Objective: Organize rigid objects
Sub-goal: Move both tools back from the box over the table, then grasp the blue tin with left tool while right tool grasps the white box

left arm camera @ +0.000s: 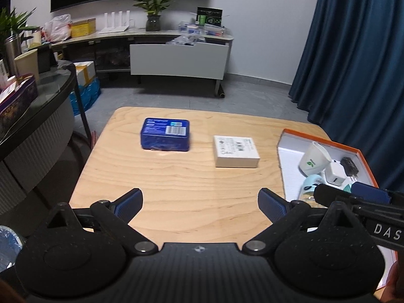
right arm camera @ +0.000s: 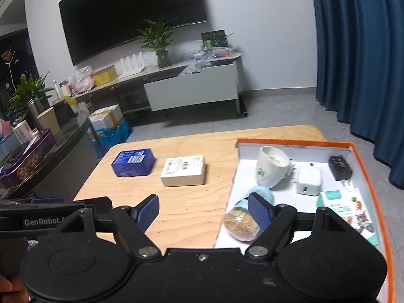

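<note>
**Both claws wide and empty over the wooden table**

The left gripper (left arm camera: 200,202) hangs over the near edge of the wooden table (left arm camera: 176,176) with its blue pads (left arm camera: 128,202) spread wide and only bare wood between them; the right gripper (right arm camera: 203,210) sits just to the right of it, jaws also wide and holding nothing, its right pad (right arm camera: 260,209) in front of the near-left corner of the orange-rimmed tray (right arm camera: 363,176).

Taking that tray as the landmark: it lies on the right side of the table, and in its near-left corner a clear jar with a pale blue lid (right arm camera: 242,219) lies on its side; along its near-right side lies a teal and white packet (right arm camera: 348,207); near its middle stands a white charger cube (right arm camera: 309,180); left of the cube, toward the far-left part, a white cup with a green mark (right arm camera: 271,168) is tipped over; a black plug adapter (right arm camera: 339,168) lies by the far-right wall.

Outside the tray, just to its left on the bare wood, sits a white box (right arm camera: 183,170); further left of that, well apart from the tray, sits a blue box (right arm camera: 133,162) with a barcode label on top.

Beyond the table, past the tray's far side, a low cabinet (right arm camera: 194,91) carries a potted plant (right arm camera: 160,43); a dark screen (right arm camera: 131,10) hangs on the wall above; blue curtains (right arm camera: 358,50) fall to the right.
</note>
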A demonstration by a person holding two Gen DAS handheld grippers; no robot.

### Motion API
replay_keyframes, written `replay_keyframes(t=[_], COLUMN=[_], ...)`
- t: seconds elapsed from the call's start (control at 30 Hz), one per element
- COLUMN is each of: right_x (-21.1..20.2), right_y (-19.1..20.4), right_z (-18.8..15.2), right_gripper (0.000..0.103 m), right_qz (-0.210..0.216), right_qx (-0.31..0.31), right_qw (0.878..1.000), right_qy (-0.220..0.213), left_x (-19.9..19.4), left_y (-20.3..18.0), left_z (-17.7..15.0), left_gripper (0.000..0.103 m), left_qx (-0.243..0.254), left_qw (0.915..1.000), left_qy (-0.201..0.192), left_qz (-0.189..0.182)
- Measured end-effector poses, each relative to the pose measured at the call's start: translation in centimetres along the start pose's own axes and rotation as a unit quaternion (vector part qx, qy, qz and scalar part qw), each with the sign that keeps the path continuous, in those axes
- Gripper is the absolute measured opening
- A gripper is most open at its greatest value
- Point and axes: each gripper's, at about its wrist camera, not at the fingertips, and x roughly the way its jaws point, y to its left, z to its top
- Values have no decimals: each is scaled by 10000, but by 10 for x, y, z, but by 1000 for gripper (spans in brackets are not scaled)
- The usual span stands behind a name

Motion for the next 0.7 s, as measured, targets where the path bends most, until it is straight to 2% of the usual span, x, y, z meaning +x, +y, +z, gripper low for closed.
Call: replay_keyframes(t=[0.7], right_x=[27], right_y=[23], right_z=[0], right_gripper=[91], right_qz=[167], right_qx=[-140], right_qw=[9996], right_qy=[202], left_x=[18], left_y=[27], left_z=[3], left_gripper=[102], left_qx=[-170], left_qw=[9998], left_qy=[9], left_qz=[116])
